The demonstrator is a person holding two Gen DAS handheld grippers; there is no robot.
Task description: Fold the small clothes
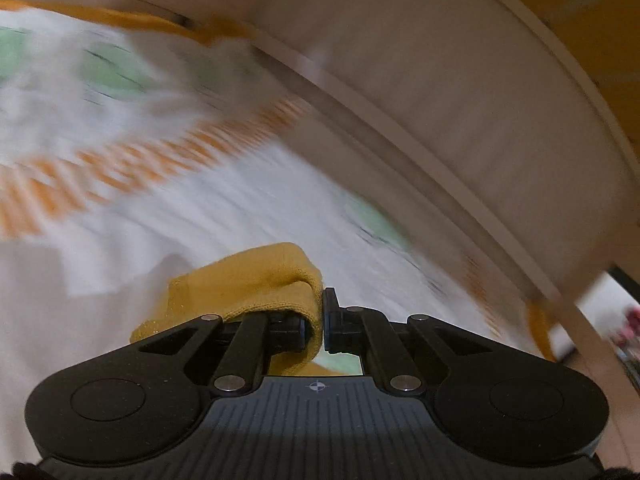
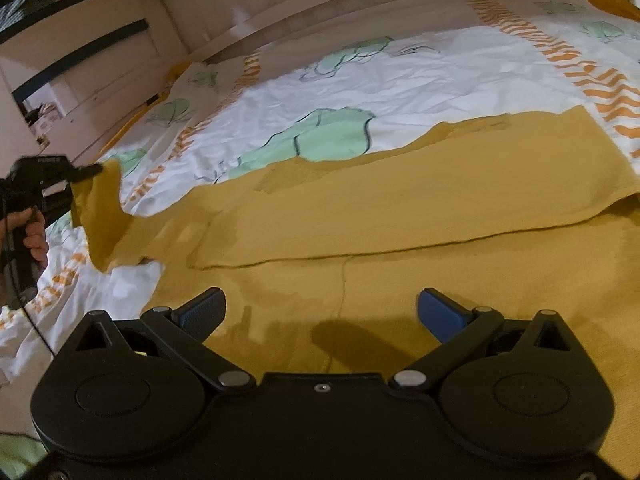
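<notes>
Right wrist view is showing one mustard-yellow knitted garment (image 2: 400,208) lying spread on a bed, over a white duvet cover (image 2: 400,80) printed with green shapes and orange stripes. Its long axis is running across the picture, from the lifted corner at the left to the far end at the upper right, and a folded-over layer is lying along that same line, its edge forming a straight seam across the middle. No container is appearing in either view.

Two tongs are showing. The right tongs (image 2: 320,314) are hovering over the near part of the garment with their blue pads spread wide, nothing between them. The left tongs (image 2: 94,170) are sitting at the far left, gripped by a hand (image 2: 34,236), and are pinching the garment's left corner, which is hanging from them clear of the duvet cover.

Left wrist view is confirming this: the left tongs (image 1: 322,320) are pressing together on a bunched fold of the yellow knit (image 1: 256,280). Behind it the duvet cover (image 1: 160,128) and a pale bed frame (image 1: 460,120) are blurring heavily.
</notes>
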